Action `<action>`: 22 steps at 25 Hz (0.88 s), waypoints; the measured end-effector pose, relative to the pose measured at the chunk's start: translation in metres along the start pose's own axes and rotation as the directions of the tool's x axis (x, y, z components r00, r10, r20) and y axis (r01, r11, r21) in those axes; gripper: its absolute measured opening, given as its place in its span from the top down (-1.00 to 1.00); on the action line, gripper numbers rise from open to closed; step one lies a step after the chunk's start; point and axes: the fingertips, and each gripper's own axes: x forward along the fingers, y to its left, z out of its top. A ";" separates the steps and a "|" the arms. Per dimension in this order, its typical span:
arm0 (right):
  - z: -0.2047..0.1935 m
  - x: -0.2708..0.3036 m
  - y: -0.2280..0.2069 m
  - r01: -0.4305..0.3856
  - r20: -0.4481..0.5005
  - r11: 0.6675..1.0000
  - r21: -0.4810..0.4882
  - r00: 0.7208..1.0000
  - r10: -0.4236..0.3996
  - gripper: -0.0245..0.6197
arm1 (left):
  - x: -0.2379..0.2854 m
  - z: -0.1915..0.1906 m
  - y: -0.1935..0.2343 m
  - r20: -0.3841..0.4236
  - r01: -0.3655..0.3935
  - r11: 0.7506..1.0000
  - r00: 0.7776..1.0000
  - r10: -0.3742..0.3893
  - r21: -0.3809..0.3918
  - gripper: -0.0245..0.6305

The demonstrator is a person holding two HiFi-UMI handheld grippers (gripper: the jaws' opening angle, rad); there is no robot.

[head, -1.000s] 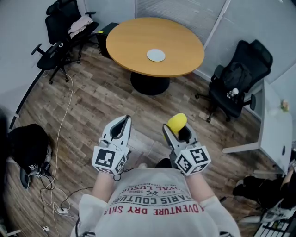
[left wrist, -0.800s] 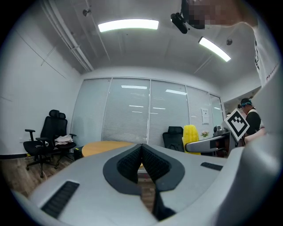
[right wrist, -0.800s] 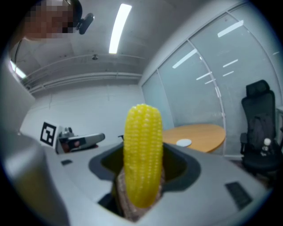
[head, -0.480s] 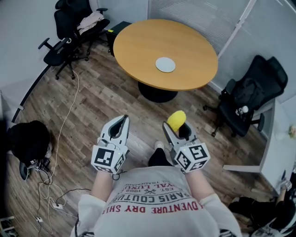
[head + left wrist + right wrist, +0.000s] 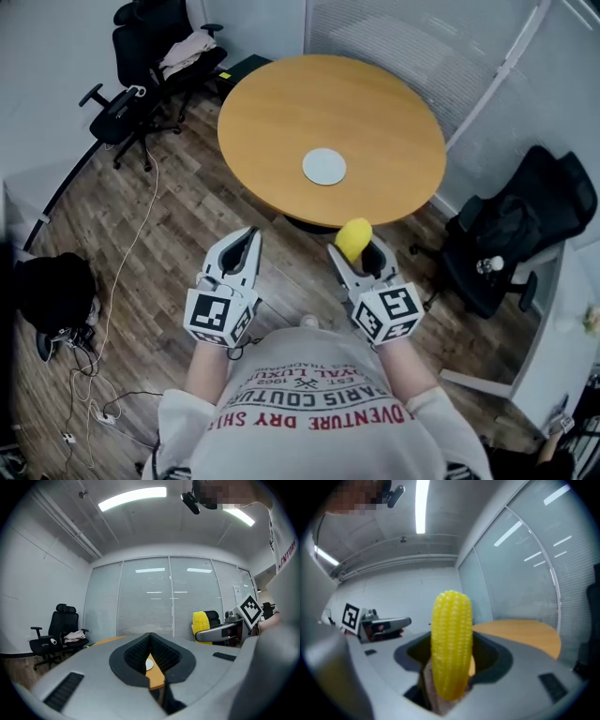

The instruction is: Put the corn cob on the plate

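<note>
Corn cob carried to an office table: the corn cob (image 5: 353, 238) is gripped by its lower part in the right gripper (image 5: 360, 259), whose jaws are clamped on it while its upper part stands clear beyond their tips. In the head view the cob's tip is seen against the 6 o'clock edge of the round wooden table (image 5: 394, 122). Whether it is already over the tabletop cannot be told.

The small white plate (image 5: 324, 167) lies alone on the table, a little toward 6 o'clock from the centre and well apart from the cob. Bare wood is left all round it, out to the rim on every side.

Open plank floor (image 5: 187, 216) is shown from 7 to 10 o'clock of the table. A black office chair (image 5: 141, 94) is parked at 10 o'clock, and a second chair (image 5: 511, 234) near the rim at 4 o'clock. A glazed wall with blinds (image 5: 403, 47) is seen close behind the table at 1 o'clock.

The left gripper (image 5: 245, 242) is carried empty, its jaws drawn together with nothing between them, at 9 o'clock of the right one and level with it. Both grippers are pointed toward 12 o'clock, at the table. Their marker cubes (image 5: 217, 319) are turned back toward the person, and the forearms are tucked in close before a white printed shirt (image 5: 314, 412).
</note>
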 end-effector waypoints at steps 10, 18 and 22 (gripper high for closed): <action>0.000 0.026 -0.078 0.031 -0.024 0.999 0.021 0.999 -0.030 0.09 | 0.083 -0.019 -0.013 -0.044 0.020 1.000 0.999 -0.020 -0.005 0.82; 0.004 0.076 -0.110 0.098 -0.037 0.995 0.000 0.994 -0.098 0.09 | 0.145 -0.028 0.024 -0.055 0.065 0.998 0.996 -0.066 -0.021 0.82; 0.005 0.112 -0.131 0.138 -0.061 0.990 0.028 0.989 -0.136 0.09 | 0.188 -0.026 0.050 -0.051 0.112 0.993 0.992 -0.113 -0.031 0.82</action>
